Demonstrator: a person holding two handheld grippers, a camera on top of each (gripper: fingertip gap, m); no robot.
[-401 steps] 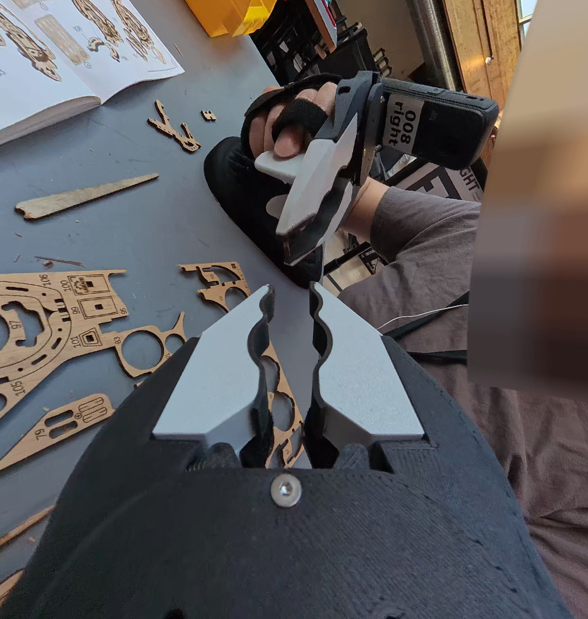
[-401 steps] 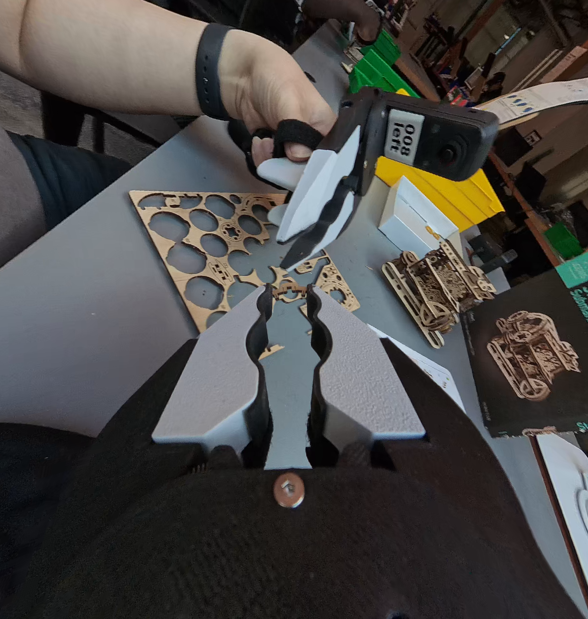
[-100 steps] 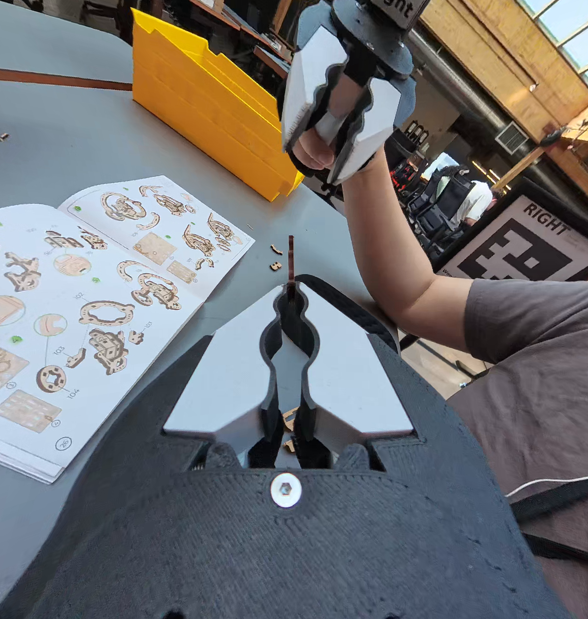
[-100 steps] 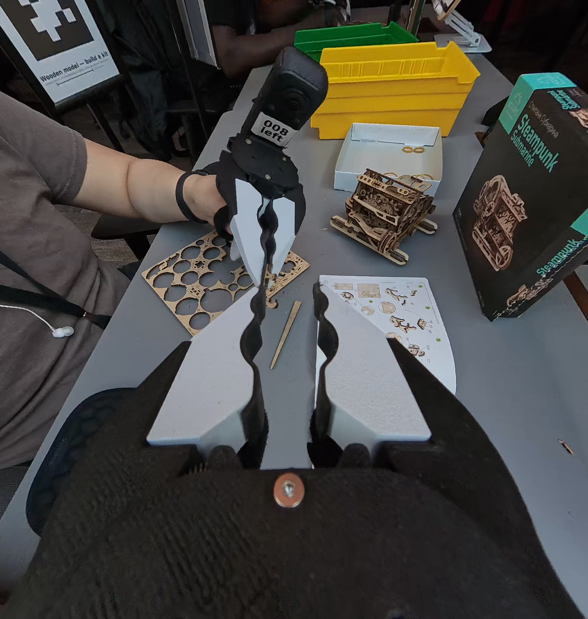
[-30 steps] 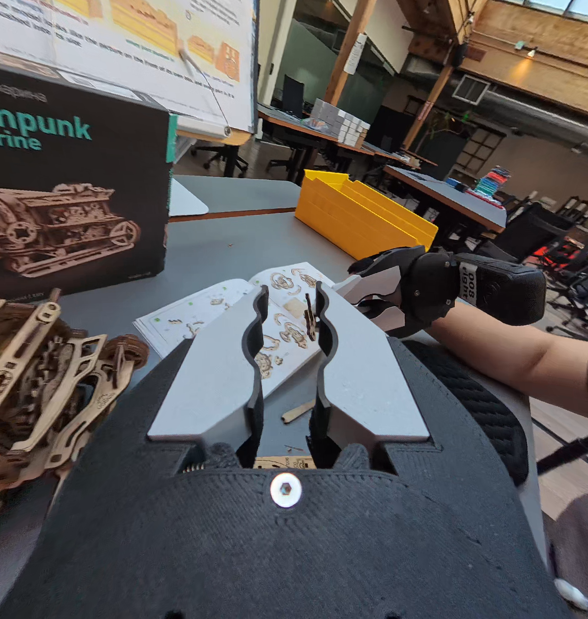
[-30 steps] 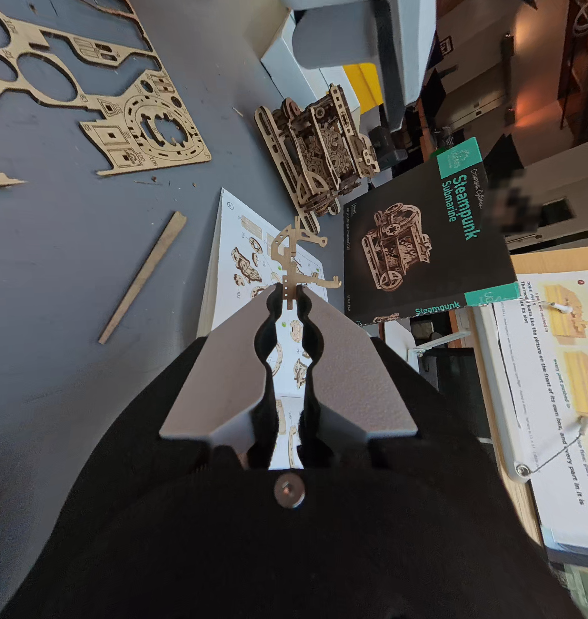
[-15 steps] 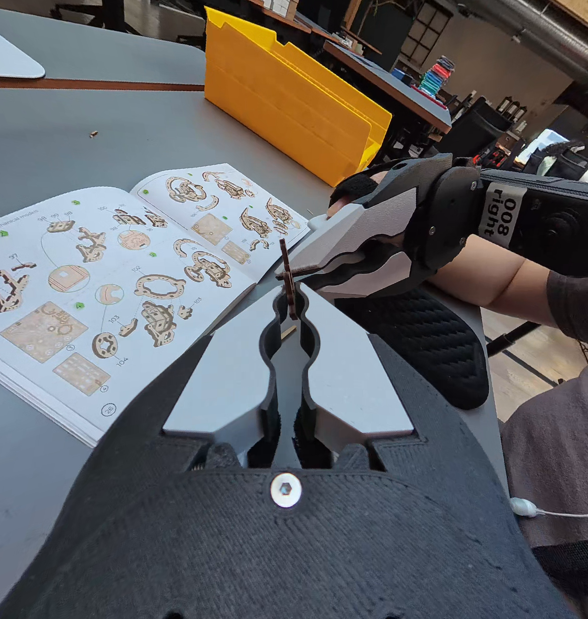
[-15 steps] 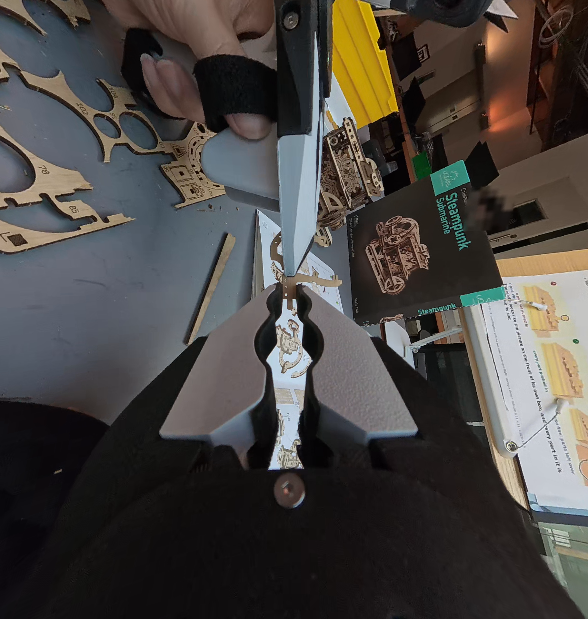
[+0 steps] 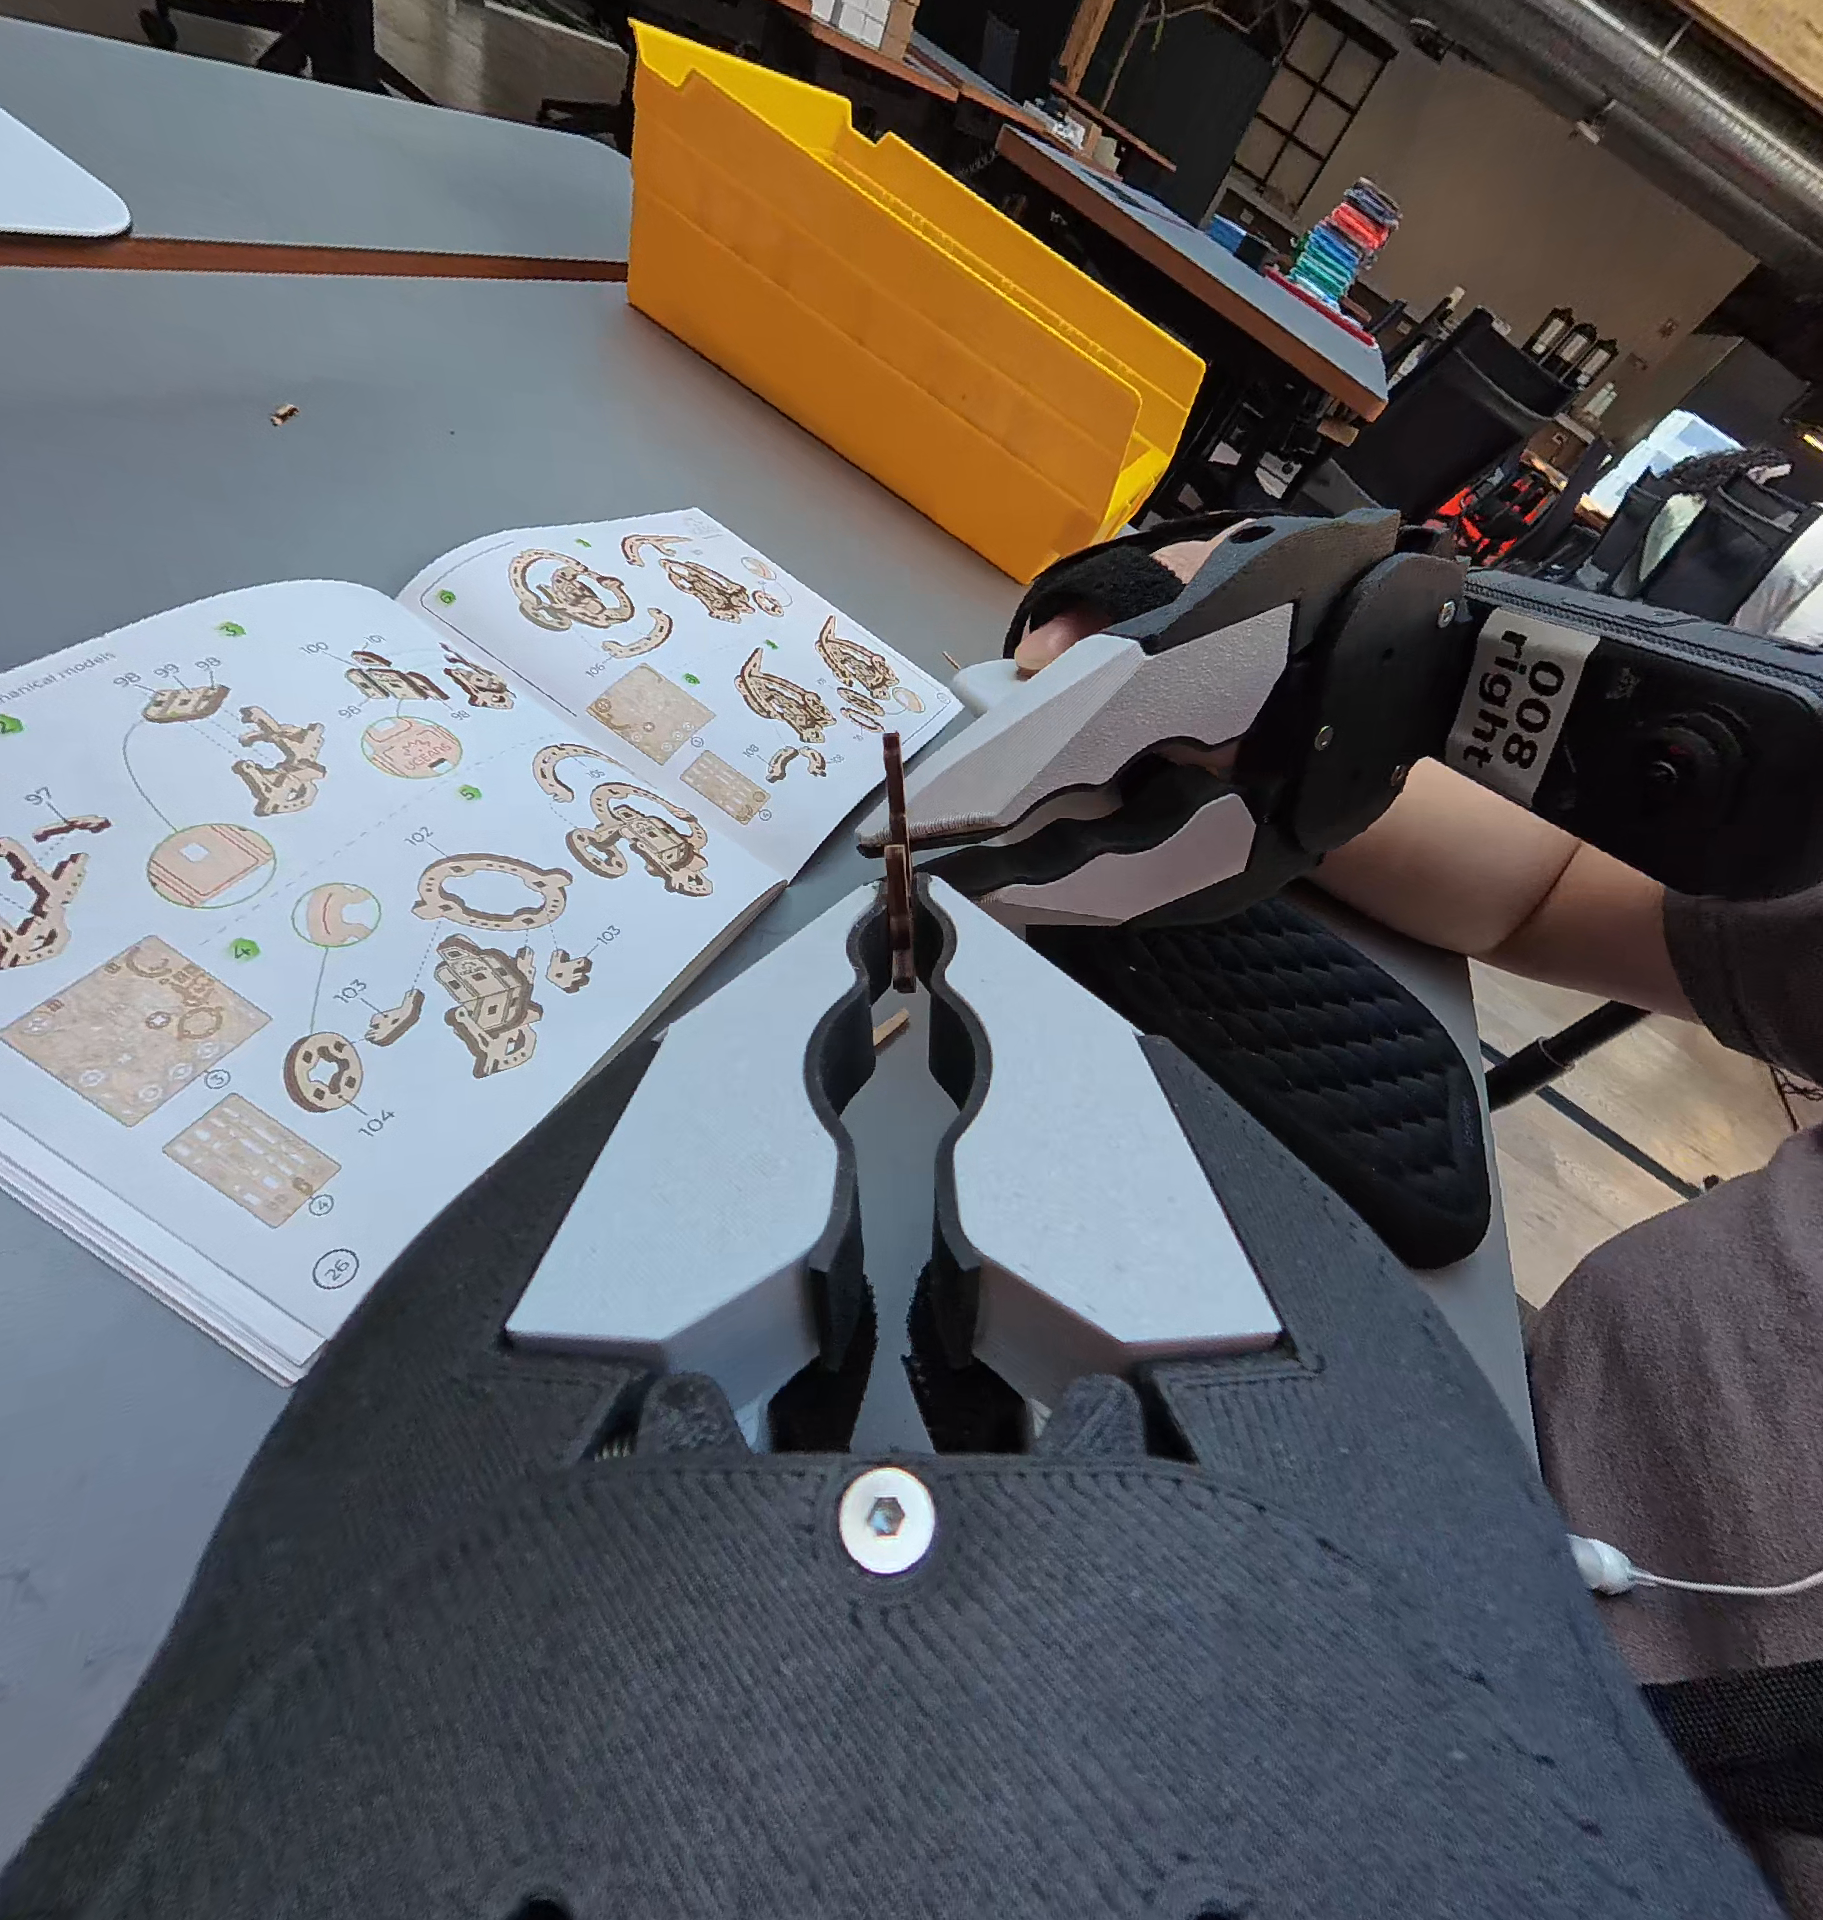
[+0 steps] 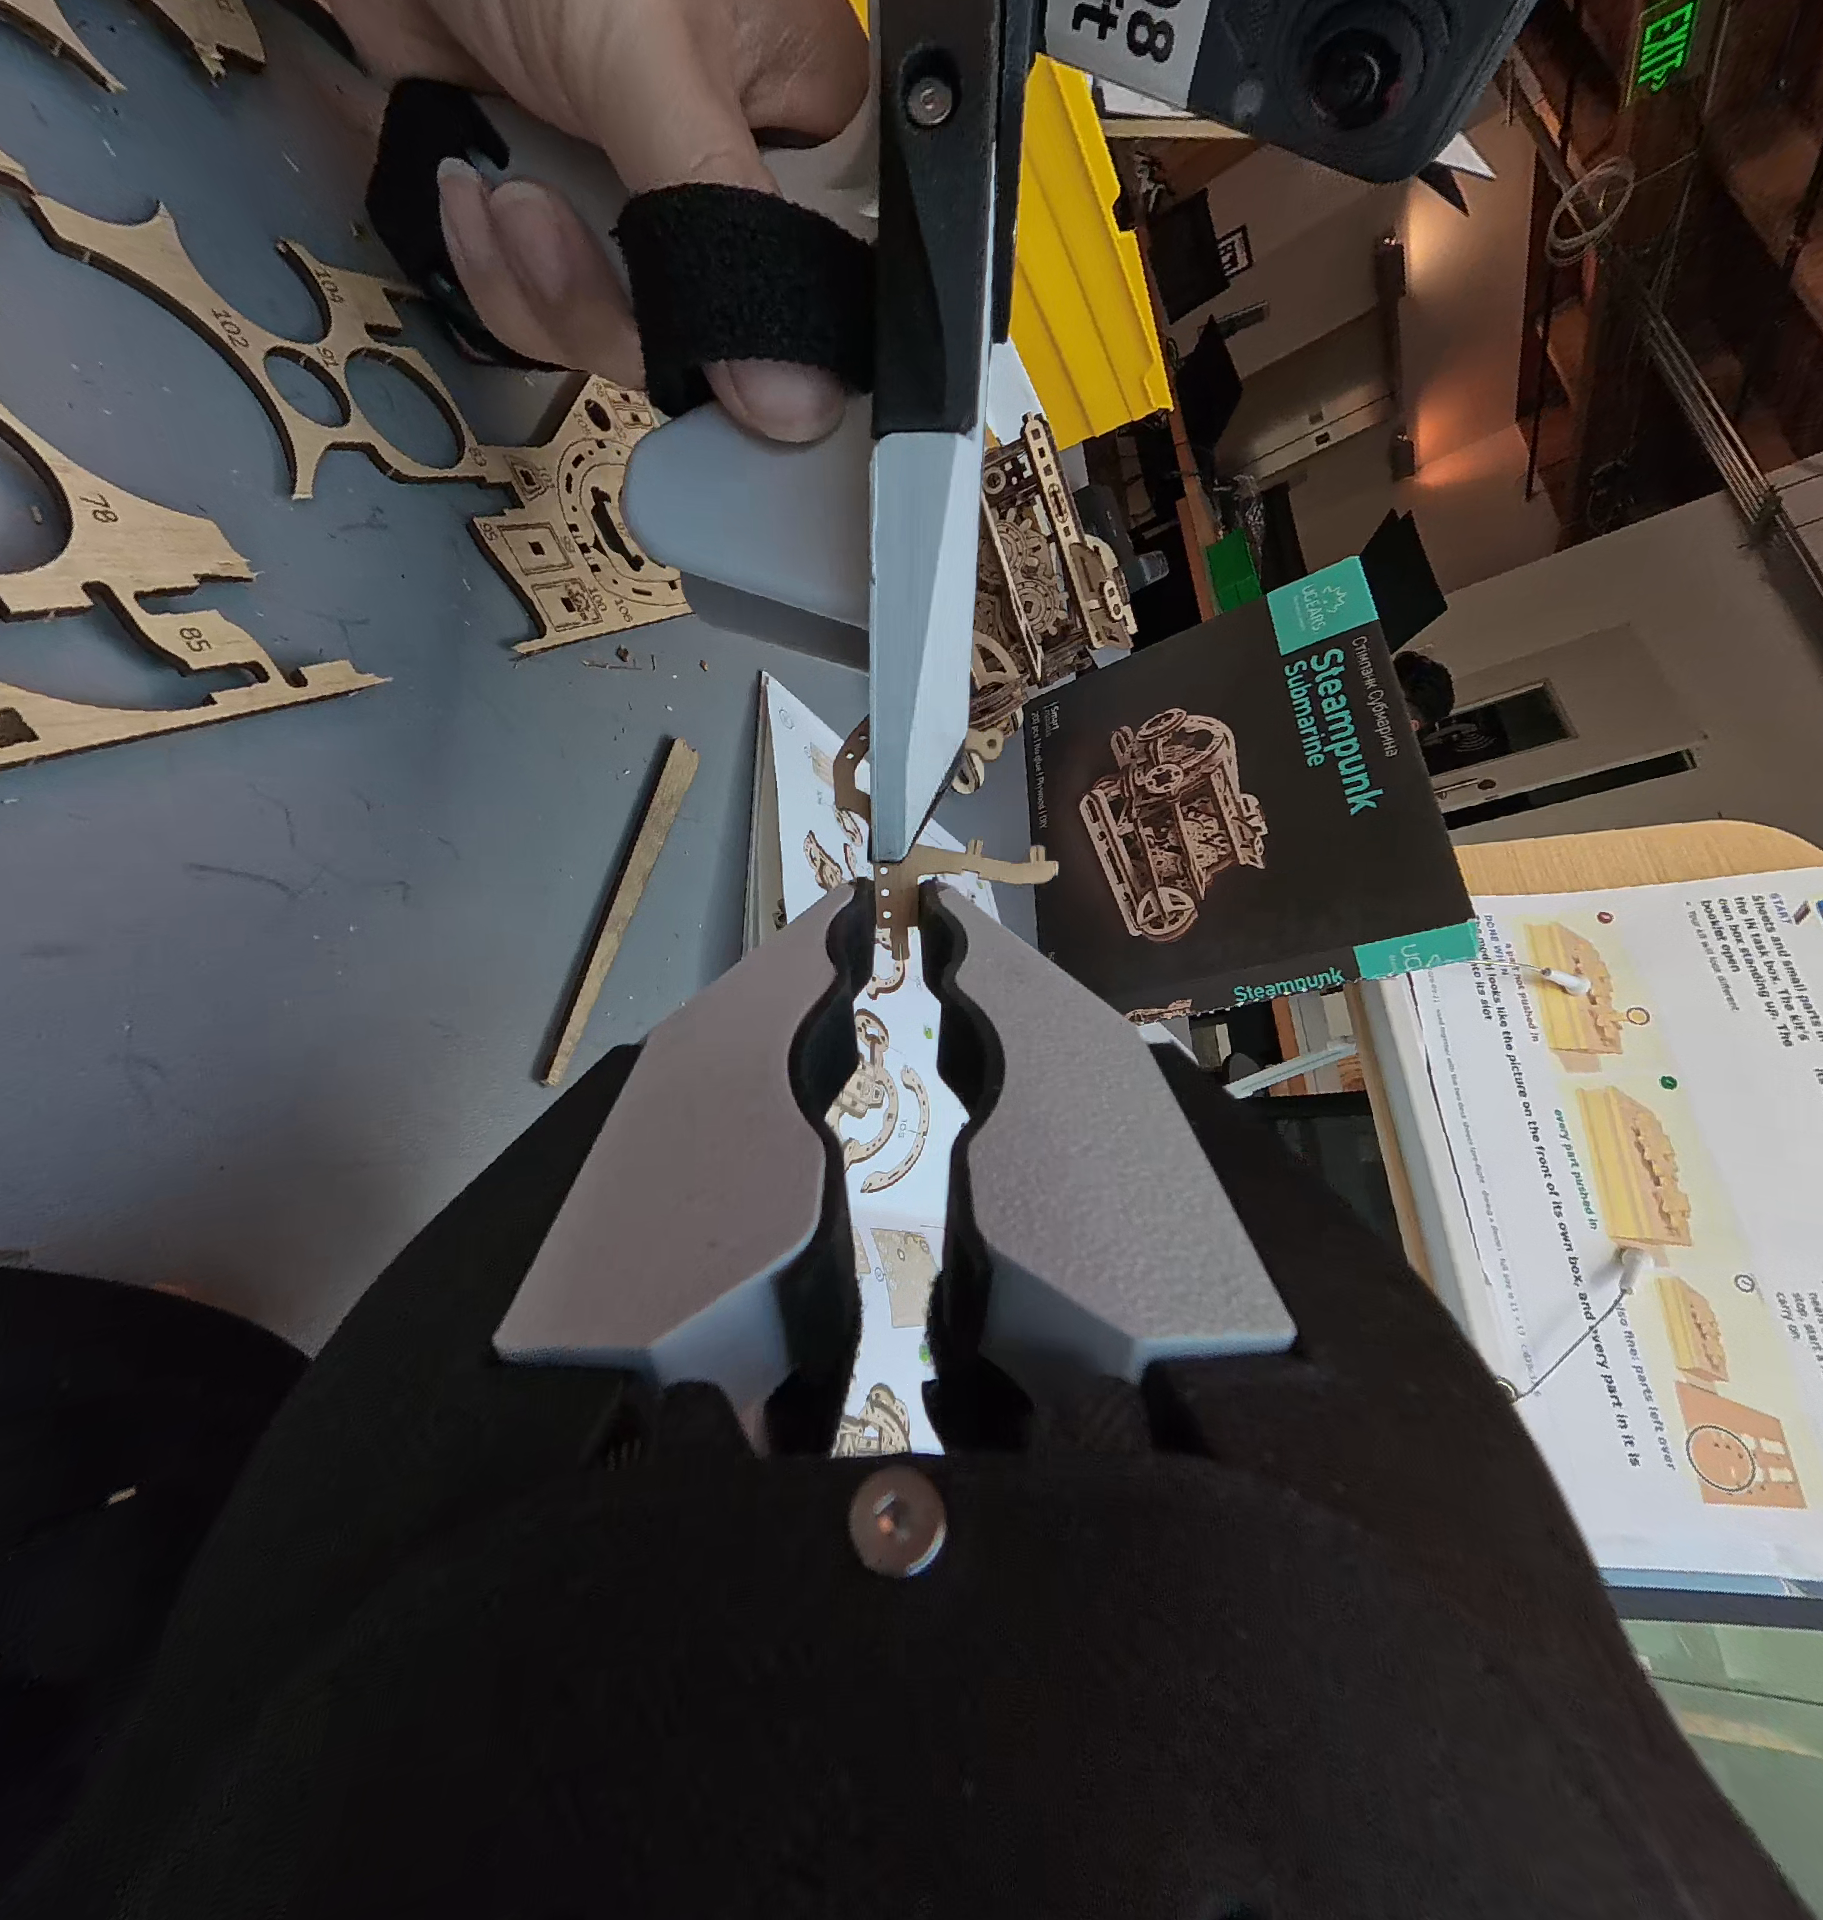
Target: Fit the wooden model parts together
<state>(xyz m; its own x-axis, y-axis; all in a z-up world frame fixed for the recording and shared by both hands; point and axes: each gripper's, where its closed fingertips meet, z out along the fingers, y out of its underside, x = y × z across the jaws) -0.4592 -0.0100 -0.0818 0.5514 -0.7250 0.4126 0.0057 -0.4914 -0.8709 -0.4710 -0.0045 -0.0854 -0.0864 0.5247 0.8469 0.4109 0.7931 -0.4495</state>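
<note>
Right wrist view, offcut strip, booklet, yellow bin nearby

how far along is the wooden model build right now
Done: the punched-out sheet lies mostly emptied, and a part-built model stands behind. In hand: the left tool and right tool both pinch one small wooden part at their tips. Left: whether it is joined cannot be told; the model looks unfinished.

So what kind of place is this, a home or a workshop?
Probably a shared workshop or makerspace, not a home: rows of work tables with office chairs run back under exposed ducting, a yellow parts bin sits on the grey table, and a printed instruction sheet lies nearby.
</note>
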